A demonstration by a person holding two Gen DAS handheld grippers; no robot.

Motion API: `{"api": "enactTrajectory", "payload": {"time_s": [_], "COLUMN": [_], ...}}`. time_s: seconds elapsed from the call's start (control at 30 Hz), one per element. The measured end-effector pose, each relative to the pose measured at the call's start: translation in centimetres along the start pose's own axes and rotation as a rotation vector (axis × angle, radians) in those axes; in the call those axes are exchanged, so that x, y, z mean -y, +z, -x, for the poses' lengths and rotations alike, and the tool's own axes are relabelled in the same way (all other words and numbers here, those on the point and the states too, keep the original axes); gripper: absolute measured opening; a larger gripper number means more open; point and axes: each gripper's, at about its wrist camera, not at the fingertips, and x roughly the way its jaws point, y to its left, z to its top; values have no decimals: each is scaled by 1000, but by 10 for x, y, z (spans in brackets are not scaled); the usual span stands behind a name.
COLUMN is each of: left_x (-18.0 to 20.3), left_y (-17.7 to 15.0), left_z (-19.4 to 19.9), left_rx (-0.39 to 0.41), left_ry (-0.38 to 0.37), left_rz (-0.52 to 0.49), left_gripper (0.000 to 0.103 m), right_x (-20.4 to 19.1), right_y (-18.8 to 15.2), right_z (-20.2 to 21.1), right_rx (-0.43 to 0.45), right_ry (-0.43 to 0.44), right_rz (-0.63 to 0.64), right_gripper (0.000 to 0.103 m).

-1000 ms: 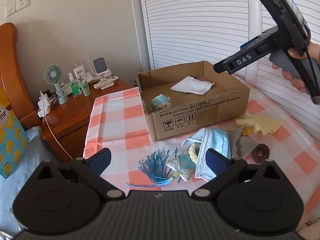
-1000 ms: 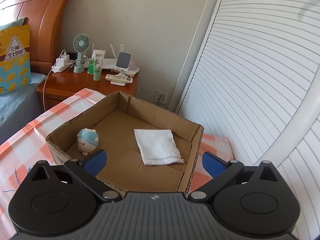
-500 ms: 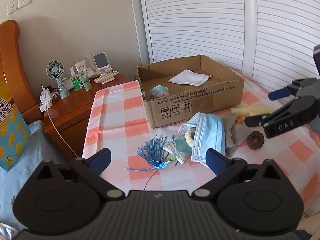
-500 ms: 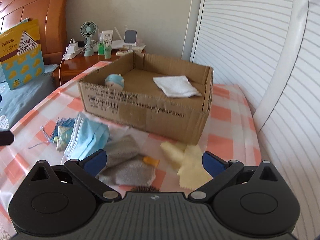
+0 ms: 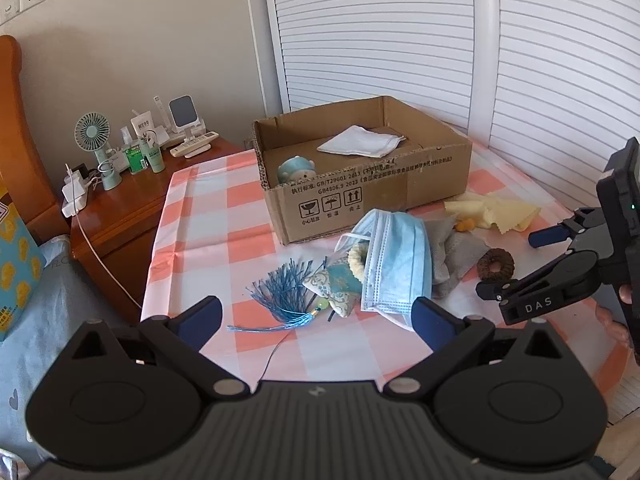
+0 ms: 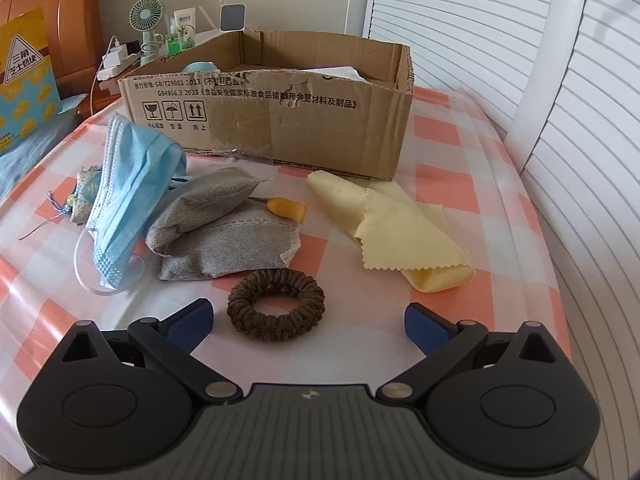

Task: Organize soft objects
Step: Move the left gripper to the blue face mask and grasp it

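A: What has changed in the last second?

B: The right gripper (image 6: 306, 322) has left the cardboard box (image 6: 280, 120) and dropped low to the surface (image 6: 460, 152). The white cloth (image 5: 360, 142) and small plush toy (image 5: 296, 170) lie in the box, so I judge a new pick is beginning.

A: Which item?

B: Probably the brown scrunchie (image 6: 276, 308). It lies just ahead of the right fingers, between them but nearer the left one.

A: And the fingers themselves?

B: Spread wide, holding nothing, touching nothing. The left gripper (image 5: 316, 318) is equally wide and empty, with the blue tassel (image 5: 284, 296) and blue face mask (image 5: 394, 260) ahead between its fingers.
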Motion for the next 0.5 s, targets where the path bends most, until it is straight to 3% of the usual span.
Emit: {"api": "enactTrajectory", "payload": {"time_s": [0.5], "left_x": [29], "left_y": [22], "left_z": [-55], "left_rx": [9], "left_ry": [-143], "left_rz": [-106], "left_gripper": [100], "right_x": [10], "right_y": [-11], "right_z": [3], "right_rx": [49], "right_ry": [10], "right_rz": [-11], "right_gripper": [103]}}
